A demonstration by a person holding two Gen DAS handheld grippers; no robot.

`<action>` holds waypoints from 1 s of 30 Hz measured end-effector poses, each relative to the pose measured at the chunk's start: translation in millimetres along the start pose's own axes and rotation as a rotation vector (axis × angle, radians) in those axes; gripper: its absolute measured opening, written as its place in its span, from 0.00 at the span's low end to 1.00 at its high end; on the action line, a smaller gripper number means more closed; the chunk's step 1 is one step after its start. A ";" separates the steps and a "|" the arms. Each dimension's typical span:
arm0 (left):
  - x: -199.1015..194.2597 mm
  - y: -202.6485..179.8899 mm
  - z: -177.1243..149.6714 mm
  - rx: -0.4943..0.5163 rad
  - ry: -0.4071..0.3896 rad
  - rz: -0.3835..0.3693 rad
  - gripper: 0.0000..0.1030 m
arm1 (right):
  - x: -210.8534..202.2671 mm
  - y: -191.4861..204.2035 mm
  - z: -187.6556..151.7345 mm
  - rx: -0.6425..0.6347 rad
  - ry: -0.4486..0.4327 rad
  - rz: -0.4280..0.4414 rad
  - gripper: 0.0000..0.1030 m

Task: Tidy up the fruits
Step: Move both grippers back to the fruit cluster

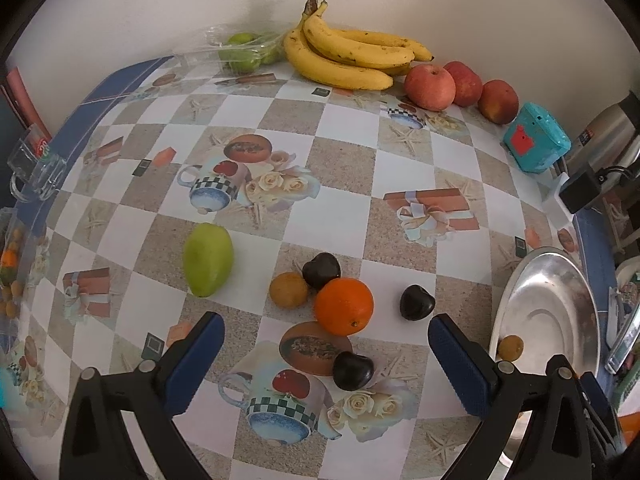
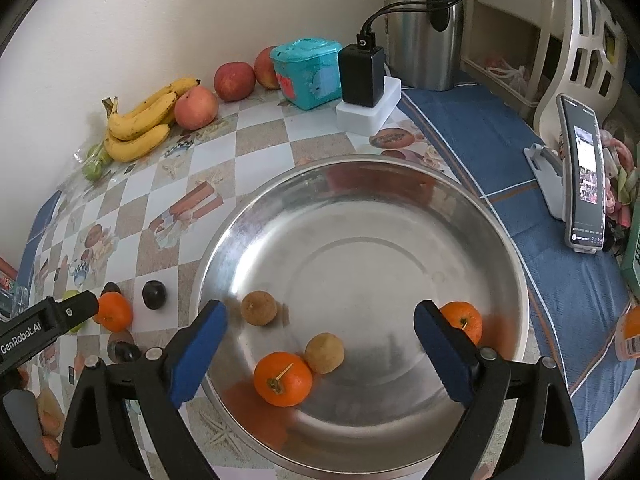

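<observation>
Left gripper (image 1: 326,354) is spread wide, nothing between the pads, hovering above the loose fruit on the checked tablecloth (image 1: 344,168). Right gripper (image 2: 320,344) is also spread, empty, hanging over the steel bowl (image 2: 400,184).

Already in the bowl: two oranges (image 2: 283,378) (image 2: 462,320) and two small brown fruits (image 2: 259,307) (image 2: 324,353).

Still out on the cloth, all ahead of the left gripper: an orange (image 1: 344,306), a brown fruit (image 1: 289,290), three dark plums (image 1: 321,270) (image 1: 417,303) (image 1: 353,370), and a green mango (image 1: 208,260) off to the left.

Key relation: the nearest plum sits right in the left gripper's gap, slightly right of centre, with the orange just beyond it on nearly the same line. The bowl lies to the right of that cluster. So the left hand is the nearer one for every loose piece; the right is parked over the bowl, well apart from them.

Round fruit, so no axis to match. The mango is the exception: its long axis runs roughly away from the camera, so the jaws as they stand would close across its narrow width.

My read: next pick is the plum or orange, left hand, short drop.
</observation>
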State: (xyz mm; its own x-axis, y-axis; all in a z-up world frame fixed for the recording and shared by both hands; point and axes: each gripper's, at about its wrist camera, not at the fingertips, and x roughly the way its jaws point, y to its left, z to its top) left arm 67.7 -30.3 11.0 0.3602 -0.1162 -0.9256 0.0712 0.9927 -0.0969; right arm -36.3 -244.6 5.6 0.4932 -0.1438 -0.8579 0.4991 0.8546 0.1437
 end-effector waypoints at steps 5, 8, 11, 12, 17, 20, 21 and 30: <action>-4.4 3.2 2.1 0.019 -0.011 -0.002 1.00 | -2.0 4.4 1.2 -0.007 -0.008 0.024 0.92; -10.8 5.9 4.7 0.061 -0.046 0.035 1.00 | -6.7 11.2 1.6 -0.013 -0.025 0.046 0.92; -16.7 14.7 8.6 0.074 -0.074 0.061 1.00 | -11.4 23.8 1.8 -0.041 -0.040 0.084 0.92; -18.9 20.2 10.6 0.071 -0.082 0.065 1.00 | -12.5 28.3 1.5 -0.052 -0.041 0.093 0.92; -24.7 47.8 19.8 0.019 -0.106 0.086 1.00 | -11.9 55.8 -3.2 -0.123 -0.026 0.127 0.92; -24.4 69.7 25.3 -0.043 -0.098 0.079 1.00 | -10.6 71.1 -7.1 -0.163 -0.007 0.156 0.92; -24.0 76.2 26.5 -0.063 -0.095 0.077 1.00 | -10.5 77.5 -8.5 -0.176 0.000 0.171 0.92; -5.9 107.6 28.3 -0.172 -0.025 0.062 1.00 | -4.1 130.4 -26.8 -0.310 0.058 0.234 0.92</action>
State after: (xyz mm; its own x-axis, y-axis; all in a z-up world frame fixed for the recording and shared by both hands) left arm 99.7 76.4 16.4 0.3823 -0.0529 -0.9225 -0.1110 0.9885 -0.1027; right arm 7.6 -119.2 14.7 0.5230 0.0940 -0.8471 0.1348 0.9723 0.1911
